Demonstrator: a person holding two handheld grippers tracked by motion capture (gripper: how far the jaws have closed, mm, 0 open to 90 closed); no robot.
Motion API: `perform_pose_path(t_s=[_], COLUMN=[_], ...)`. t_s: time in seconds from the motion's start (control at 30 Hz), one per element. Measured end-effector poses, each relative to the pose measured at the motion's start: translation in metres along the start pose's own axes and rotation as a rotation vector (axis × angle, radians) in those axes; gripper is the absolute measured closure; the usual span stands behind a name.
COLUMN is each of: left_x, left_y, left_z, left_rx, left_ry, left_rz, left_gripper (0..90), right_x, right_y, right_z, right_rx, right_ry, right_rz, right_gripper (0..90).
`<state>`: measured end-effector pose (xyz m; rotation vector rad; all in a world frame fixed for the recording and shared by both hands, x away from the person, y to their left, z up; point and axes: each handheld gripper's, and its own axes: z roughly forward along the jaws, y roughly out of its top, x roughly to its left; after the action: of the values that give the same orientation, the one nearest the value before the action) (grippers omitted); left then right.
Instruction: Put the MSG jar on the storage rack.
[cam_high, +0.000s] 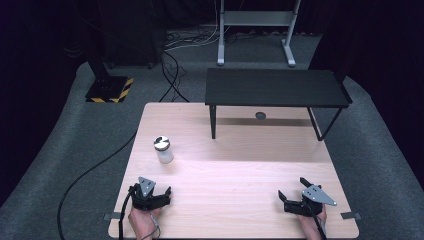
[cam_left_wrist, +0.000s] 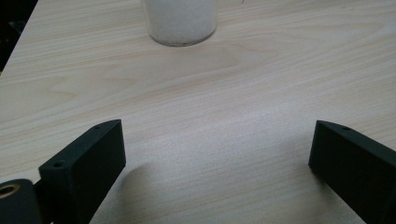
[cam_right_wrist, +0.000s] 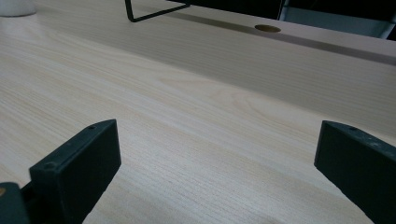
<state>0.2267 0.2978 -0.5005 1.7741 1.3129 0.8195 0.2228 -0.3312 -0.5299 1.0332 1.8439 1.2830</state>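
A small clear jar (cam_high: 163, 149) with a silver lid and white contents stands upright on the left part of the wooden table (cam_high: 240, 170). My left gripper (cam_high: 151, 195) rests near the table's front left edge, just in front of the jar, open with nothing between its jaws. In the left gripper view the jar's base (cam_left_wrist: 182, 21) stands straight ahead beyond the open gripper (cam_left_wrist: 217, 154). My right gripper (cam_high: 295, 200) sits at the front right, open and empty. In the right gripper view its gripper (cam_right_wrist: 217, 154) points across bare wood.
A low black shelf (cam_high: 276, 88) on thin metal legs stands across the table's back half, with a round hole (cam_high: 260, 115) in the tabletop under it. A black cable (cam_high: 95, 170) runs over the grey carpet on the left. A grey stand (cam_high: 256, 30) is behind.
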Motion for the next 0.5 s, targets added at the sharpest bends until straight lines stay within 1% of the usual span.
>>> perform_pose_path(t_s=[0.03, 0.07, 0.2, 0.3, 0.4, 0.47, 0.5], left_x=[0.000, 0.001, 0.004, 0.007, 0.007, 0.009, 0.009], left_y=[0.000, -0.003, -0.006, -0.002, 0.004, 0.011, 0.011], left_z=[0.000, -0.003, -0.004, -0.004, -0.003, 0.000, 0.000], left_rx=[0.000, -0.023, -0.050, -0.058, -0.077, -0.088, -0.088], left_ry=[0.000, -0.007, -0.018, -0.022, -0.021, -0.026, -0.026], left_rz=[0.000, -0.007, 0.003, -0.003, 0.018, 0.011, 0.011], left_gripper=[5.7, 5.8, 6.0, 5.4, 5.3, 4.8, 4.5], right_x=[0.000, 0.000, 0.000, 0.000, 0.000, 0.000, 0.000], right_y=[0.000, 0.000, -0.001, -0.003, -0.002, -0.002, -0.002], right_z=[0.000, 0.000, -0.001, -0.002, -0.001, -0.001, -0.001], right_rx=[0.000, 0.003, -0.009, -0.022, -0.013, -0.016, -0.016], right_ry=[0.000, 0.003, 0.001, -0.004, 0.001, 0.002, 0.002], right_rz=[0.000, -0.002, -0.002, 0.004, -0.001, -0.005, -0.005], right_gripper=[0.0, 0.0, 0.0, 0.0, 0.0, 0.0, 0.0])
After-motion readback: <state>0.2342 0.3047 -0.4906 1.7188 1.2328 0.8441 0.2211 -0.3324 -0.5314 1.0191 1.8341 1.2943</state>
